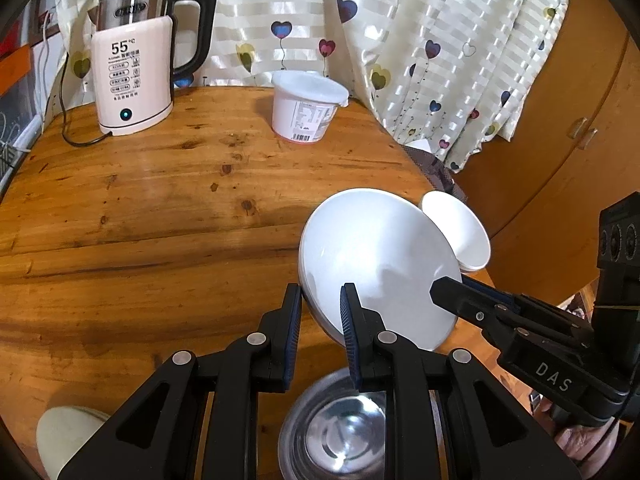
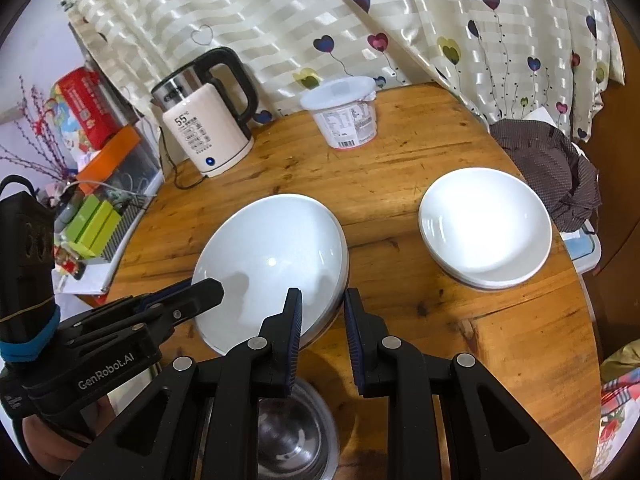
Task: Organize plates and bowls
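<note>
White bowl [image 1: 376, 256] | pinched at opposite rim edges by left gripper [image 1: 320, 320] and right gripper [image 2: 322, 320] | to be kept level, lowered squarely above steel bowl [image 1: 344, 432].

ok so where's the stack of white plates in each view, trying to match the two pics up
Left wrist view: the stack of white plates shows right of centre, mostly hidden behind the tilted white bowl, seen edge-on.
Right wrist view: the same stack lies flat on the table at right of centre, in full view, apart from the bowl.
Shared landmark: the white lidded tub at the far table edge by the curtain.
</note>
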A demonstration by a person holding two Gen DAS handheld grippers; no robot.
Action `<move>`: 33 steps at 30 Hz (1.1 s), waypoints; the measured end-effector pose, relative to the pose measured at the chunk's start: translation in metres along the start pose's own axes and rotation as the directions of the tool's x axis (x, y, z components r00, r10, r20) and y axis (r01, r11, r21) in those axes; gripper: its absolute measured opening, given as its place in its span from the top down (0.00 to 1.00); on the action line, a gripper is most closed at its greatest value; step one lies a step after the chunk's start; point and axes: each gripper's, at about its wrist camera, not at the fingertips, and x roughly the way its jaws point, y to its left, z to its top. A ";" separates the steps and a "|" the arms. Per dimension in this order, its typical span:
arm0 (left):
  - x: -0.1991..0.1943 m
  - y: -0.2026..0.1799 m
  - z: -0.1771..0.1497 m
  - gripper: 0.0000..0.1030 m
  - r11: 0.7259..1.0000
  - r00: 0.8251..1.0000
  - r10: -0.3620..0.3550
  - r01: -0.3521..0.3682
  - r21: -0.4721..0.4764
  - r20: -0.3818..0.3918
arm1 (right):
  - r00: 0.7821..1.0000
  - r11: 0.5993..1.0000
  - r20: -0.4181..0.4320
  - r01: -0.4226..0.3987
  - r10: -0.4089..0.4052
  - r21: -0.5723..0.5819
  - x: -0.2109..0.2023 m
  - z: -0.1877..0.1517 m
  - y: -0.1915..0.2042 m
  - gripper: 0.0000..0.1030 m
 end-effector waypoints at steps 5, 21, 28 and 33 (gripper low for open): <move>-0.015 -0.002 -0.006 0.80 1.000 1.000 0.000 0.000 0.004 0.018 | 1.000 1.000 0.011 0.004 -0.004 -0.009 -0.013 -0.006 0.009 0.80; -0.053 -0.002 -0.034 0.80 1.000 0.999 -0.002 0.002 0.008 0.043 | 1.000 1.000 0.024 0.005 -0.004 -0.030 -0.046 -0.037 0.034 0.80; -0.057 0.001 -0.054 0.80 1.000 1.000 -0.003 0.003 -0.002 0.022 | 1.000 0.999 0.006 0.004 -0.004 -0.034 -0.049 -0.053 0.041 0.80; -0.055 0.000 -0.066 0.80 1.000 1.000 0.000 0.000 -0.003 -0.001 | 1.000 1.000 -0.012 0.008 -0.009 -0.028 -0.048 -0.065 0.040 0.80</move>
